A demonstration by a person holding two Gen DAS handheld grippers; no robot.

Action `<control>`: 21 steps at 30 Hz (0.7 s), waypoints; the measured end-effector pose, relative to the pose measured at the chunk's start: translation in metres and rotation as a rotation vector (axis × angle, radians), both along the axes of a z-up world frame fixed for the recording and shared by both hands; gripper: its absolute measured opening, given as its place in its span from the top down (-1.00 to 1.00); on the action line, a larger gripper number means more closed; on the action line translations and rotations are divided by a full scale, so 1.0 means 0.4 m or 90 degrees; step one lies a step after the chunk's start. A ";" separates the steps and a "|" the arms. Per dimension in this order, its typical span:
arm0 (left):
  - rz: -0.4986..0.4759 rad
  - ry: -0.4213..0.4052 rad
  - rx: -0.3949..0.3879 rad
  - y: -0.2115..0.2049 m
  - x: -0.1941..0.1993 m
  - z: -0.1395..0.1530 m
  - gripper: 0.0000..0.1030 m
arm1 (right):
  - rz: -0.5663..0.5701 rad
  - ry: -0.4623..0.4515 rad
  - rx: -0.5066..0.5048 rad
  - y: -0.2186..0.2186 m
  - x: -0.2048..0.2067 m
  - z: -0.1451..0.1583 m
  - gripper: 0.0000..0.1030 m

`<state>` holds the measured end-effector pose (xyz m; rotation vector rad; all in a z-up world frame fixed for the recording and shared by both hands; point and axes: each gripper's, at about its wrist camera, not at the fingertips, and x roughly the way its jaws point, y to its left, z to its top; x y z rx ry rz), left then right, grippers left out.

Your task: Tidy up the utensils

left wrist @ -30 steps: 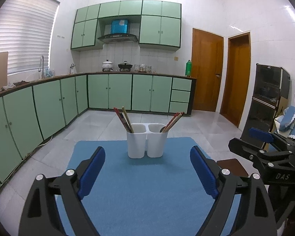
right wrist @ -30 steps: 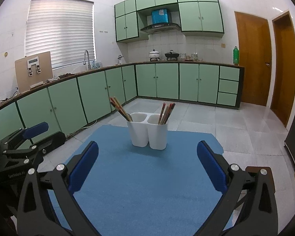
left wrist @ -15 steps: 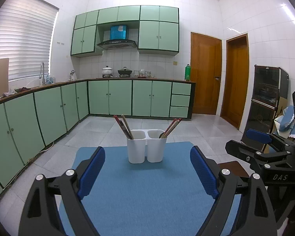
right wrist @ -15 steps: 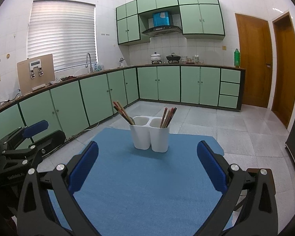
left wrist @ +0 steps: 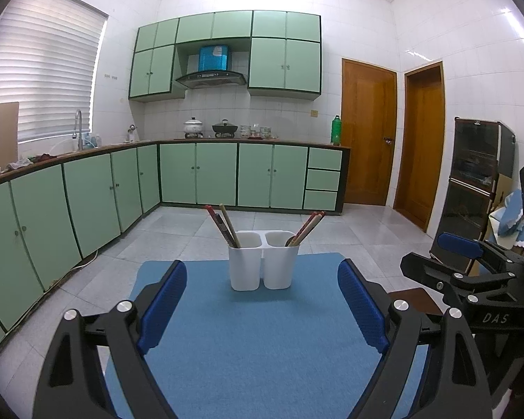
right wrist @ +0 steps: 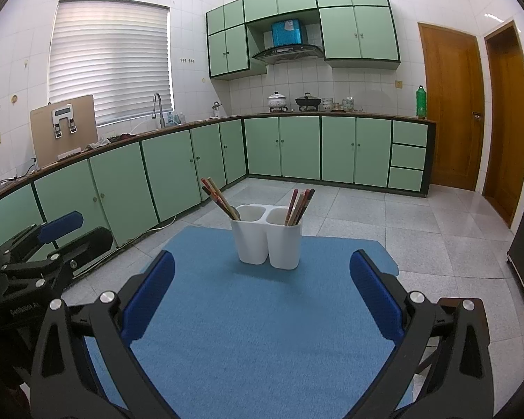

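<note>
A white two-compartment utensil holder [left wrist: 263, 265] [right wrist: 267, 242] stands upright at the far end of a blue mat [left wrist: 255, 342] [right wrist: 262, 314]. Dark red and tan chopsticks [left wrist: 223, 225] [right wrist: 217, 197] lean left in its left compartment. Another bunch [left wrist: 306, 231] [right wrist: 298, 206] leans right in the right compartment. My left gripper [left wrist: 261, 276] is open over the mat, short of the holder and holding nothing. My right gripper [right wrist: 262, 260] is open the same way and also holds nothing. Each gripper shows at the side of the other's view: the right gripper [left wrist: 449, 258] and the left gripper [right wrist: 75, 235].
The mat lies on a low surface over a grey tiled floor [right wrist: 419, 230]. Green base cabinets [left wrist: 87, 202] run along the left and back walls. A dark wooden corner [left wrist: 415, 300] shows beside the mat's right edge. A black glass-fronted cabinet [left wrist: 478, 174] stands at the right.
In the left wrist view the holder and kitchen have slid slightly down the picture. The right wrist view is almost the same. Both grippers stay wide open.
</note>
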<state>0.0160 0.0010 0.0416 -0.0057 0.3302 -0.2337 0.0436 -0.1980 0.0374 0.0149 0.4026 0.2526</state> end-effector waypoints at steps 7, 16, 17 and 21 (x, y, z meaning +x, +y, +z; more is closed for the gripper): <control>0.003 0.000 0.001 0.003 -0.001 0.002 -0.68 | 0.000 0.002 -0.001 0.000 0.002 -0.006 -0.89; 0.005 0.002 0.002 0.005 0.000 0.003 -0.68 | 0.001 0.003 0.000 0.000 0.003 -0.007 -0.89; 0.006 0.002 0.001 0.006 0.000 0.003 -0.68 | 0.001 0.003 0.000 -0.001 0.002 -0.008 -0.89; 0.009 0.003 0.000 0.005 -0.003 0.003 -0.68 | 0.000 0.003 0.000 0.002 0.004 -0.008 -0.89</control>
